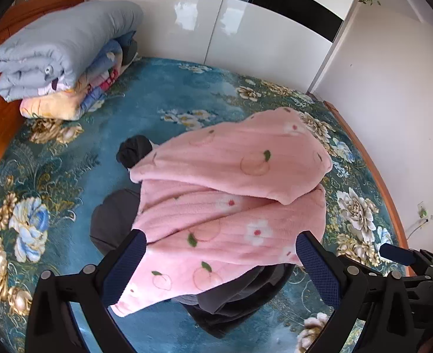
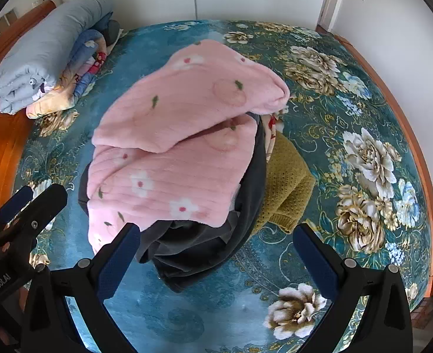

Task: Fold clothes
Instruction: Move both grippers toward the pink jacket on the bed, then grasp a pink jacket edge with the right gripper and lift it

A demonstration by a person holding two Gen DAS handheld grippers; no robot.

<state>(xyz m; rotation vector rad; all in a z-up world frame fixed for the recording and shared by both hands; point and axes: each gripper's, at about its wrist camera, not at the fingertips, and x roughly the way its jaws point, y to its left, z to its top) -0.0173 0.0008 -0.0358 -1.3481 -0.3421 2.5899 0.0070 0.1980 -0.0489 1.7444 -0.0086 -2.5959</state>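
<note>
In the left wrist view, the left gripper hung with its fingers wide apart and empty over the near end of the pink fleece garment, which lay mid-bed on the floral bedspread, its long axis running from the near edge toward the far right corner, atop dark clothing. In the right wrist view, the right gripper was likewise spread and empty before the pink fleece garment, which was heaped over dark clothing beside a mustard knit, with folded quilts at the far left corner.

pink fleece garment heaped atop dark clothes, mustard knit beside
</note>
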